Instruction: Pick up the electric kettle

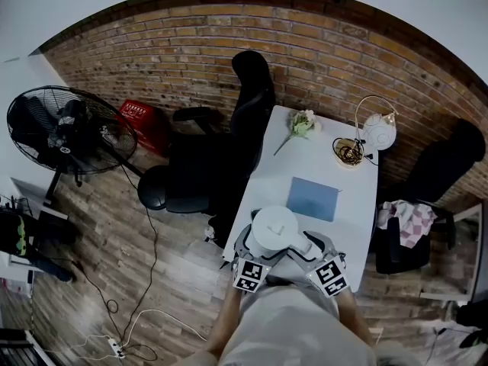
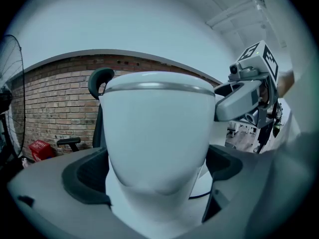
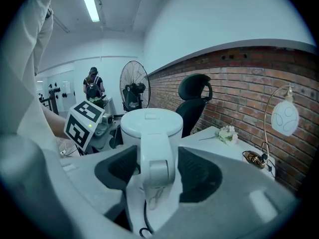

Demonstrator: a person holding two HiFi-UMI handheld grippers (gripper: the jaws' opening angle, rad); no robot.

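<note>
Standing on the plank floor well to the left of the white table [image 1: 268, 178], a black pedestal fan [image 1: 67, 130] has a red crate [image 1: 141, 120] between it and the table, against the brick wall. A black office chair [image 1: 229, 139] stands at the table's left edge.

On the table's near end sits the white electric kettle [image 1: 274, 231], upright with its lid on and a gripper on each side. The left gripper [image 2: 154, 172] comes at it from the table's near left corner. Its jaws are spread wide around the kettle's body. In the left gripper view a sliver of white surface and a dark cord show between the body and the right-hand pad [image 2: 225, 166], so the kettle is not clamped. Whether the other pad touches it cannot be made out. The right gripper [image 3: 159, 173] reaches in from the table's near right corner. Its jaws are parted on either side of the kettle's handle [image 3: 157, 156], with the dark pads just beside it and not visibly pressing.

At the table's middle lies a blue mat [image 1: 313, 198]. At the table's far end are pale flowers [image 1: 303, 123], then a small basket [image 1: 348, 152] of cords and a round white lamp [image 1: 378, 132] at the far right corner. Off the table's right edge, a dark chair [image 1: 390, 252] holds a checked cloth [image 1: 406, 221].
</note>
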